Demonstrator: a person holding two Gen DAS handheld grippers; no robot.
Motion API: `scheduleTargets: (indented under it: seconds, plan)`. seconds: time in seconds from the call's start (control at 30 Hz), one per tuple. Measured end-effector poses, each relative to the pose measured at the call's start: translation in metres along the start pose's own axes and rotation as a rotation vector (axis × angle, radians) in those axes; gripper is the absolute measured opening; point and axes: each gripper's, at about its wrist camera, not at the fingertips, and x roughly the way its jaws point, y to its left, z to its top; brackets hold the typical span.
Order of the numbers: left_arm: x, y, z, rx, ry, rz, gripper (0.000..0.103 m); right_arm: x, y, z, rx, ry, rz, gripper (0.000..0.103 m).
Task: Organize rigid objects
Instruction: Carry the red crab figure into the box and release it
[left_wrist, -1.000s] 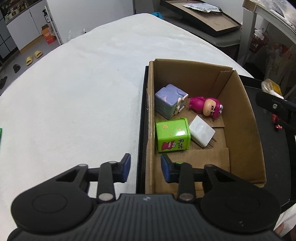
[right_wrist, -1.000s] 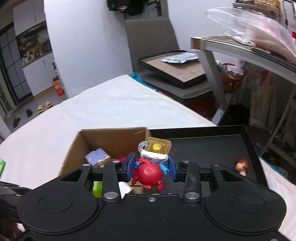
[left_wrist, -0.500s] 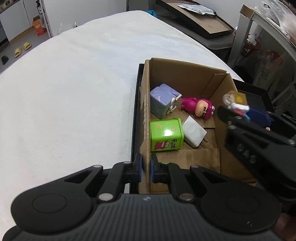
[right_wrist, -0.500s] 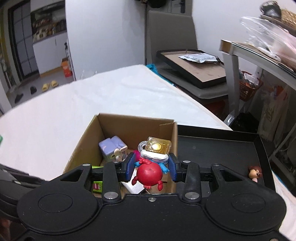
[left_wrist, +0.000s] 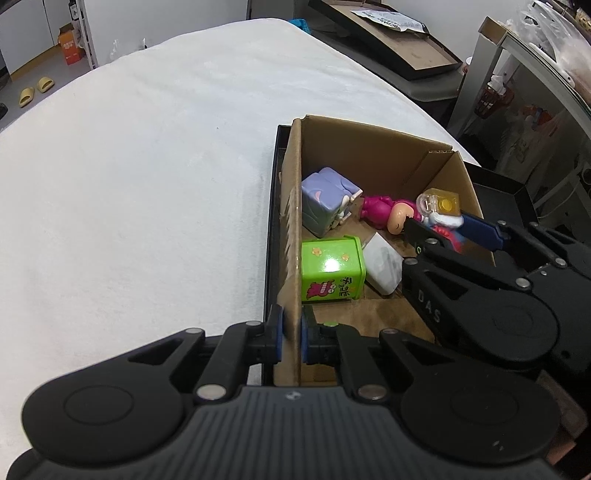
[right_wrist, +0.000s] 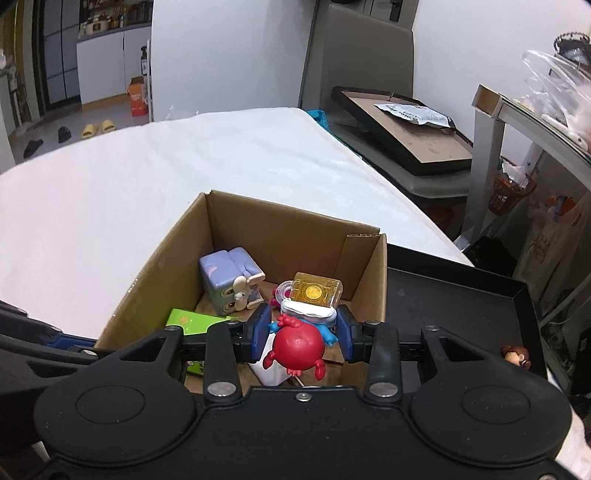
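Cloth, white and soft, covers the broad table (left_wrist: 129, 184) that fills the left and upper half of both views. On it, in the middle of the left wrist view, stands an open brown cardboard box (left_wrist: 373, 147), set against a shallow black tray (right_wrist: 461, 295) that stretches to the right edge of the right wrist view.

Sorting looks well advanced. Four things already lie in the box: a lilac cube-shaped toy (left_wrist: 327, 201) toward the upper left of its floor, a bright green printed tin (left_wrist: 332, 267) below that, a white plastic charger block (left_wrist: 384, 267) just right of the tin, and a magenta doll figure (left_wrist: 384, 212) lying on its side in the centre.

A fifth piece is on its way in. The right gripper (right_wrist: 302, 334) is closed on a red round-bodied toy figure with a clear yellow block on top (right_wrist: 298, 341), held above the box's right half and not yet released. At least one more item remains: a small brown-haired figurine (right_wrist: 515, 354) in the tray, at the right edge of the right wrist view.

The left gripper (left_wrist: 291, 334) is pinched on the box's near-left wall, probably to steady it for the drop.
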Motion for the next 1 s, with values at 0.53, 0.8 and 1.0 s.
scheduleTargets:
  seconds: [0.53,0.8,1.0]
  plan:
    - [-0.003,-0.002,0.005,-0.018,0.025,0.036,0.011,-0.016,-0.023,0.005,0.03,-0.012,0.008,0.043]
    - [-0.003,0.0,0.01,-0.07,0.062,0.053,0.016,-0.026,-0.054,0.006,0.05,0.022,0.047,0.043]
    - [-0.003,-0.004,0.014,-0.081,0.055,0.099,0.033,-0.025,-0.079,0.008,0.042,0.037,0.051,0.049]
